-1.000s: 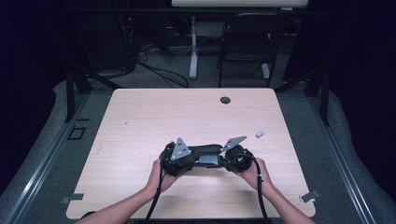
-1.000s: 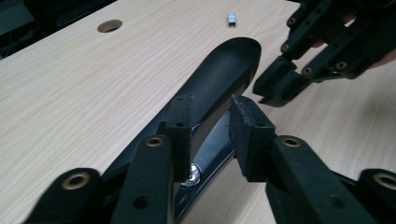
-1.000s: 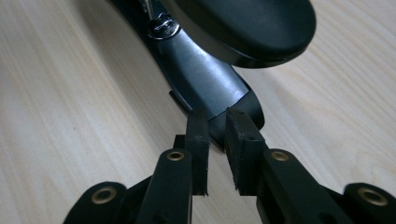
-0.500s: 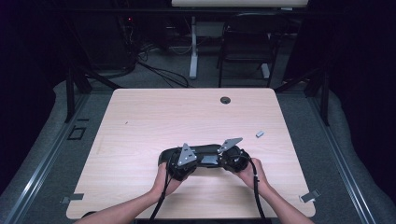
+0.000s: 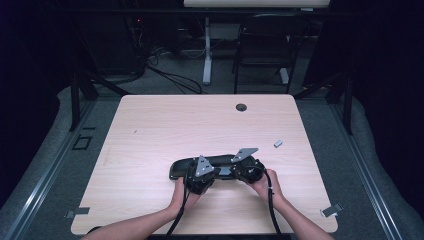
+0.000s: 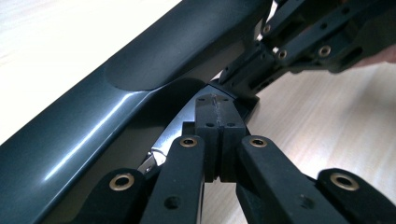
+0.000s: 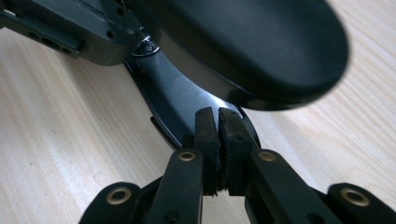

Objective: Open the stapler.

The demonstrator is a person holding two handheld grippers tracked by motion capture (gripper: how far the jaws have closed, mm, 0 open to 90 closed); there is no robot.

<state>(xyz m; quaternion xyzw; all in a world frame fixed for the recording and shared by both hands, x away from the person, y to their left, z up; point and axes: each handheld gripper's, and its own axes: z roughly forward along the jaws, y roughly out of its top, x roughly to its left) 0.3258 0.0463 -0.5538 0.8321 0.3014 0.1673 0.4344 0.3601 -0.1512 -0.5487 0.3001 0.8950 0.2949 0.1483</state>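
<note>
A long black oblong case (image 5: 182,167) lies on the near middle of the light wooden table (image 5: 150,130), its matte top (image 6: 140,60) sitting above a glossy thin lower lip (image 6: 173,128). My left gripper (image 5: 219,173) points right along it, and its jaws (image 6: 219,109) are pressed together on that lip. From the other side my right gripper (image 5: 232,172) faces left. Its jaws (image 7: 218,122) are shut on the glossy lip (image 7: 173,93) under the case's rounded end (image 7: 261,42). The two grippers almost meet, and a hand holds each one.
A small grey piece (image 5: 278,143) lies on the table to the right of the grippers. A round cable hole (image 5: 241,107) sits near the far edge. Beyond the table stand a chair (image 5: 262,55) and a desk leg (image 5: 206,55). Grey brackets (image 5: 331,211) mark the near corners.
Both hands have drawn slightly nearer the table's front edge, and the left gripper has sunk and shifted right. The case now lies lower, stretching left past the left gripper.
</note>
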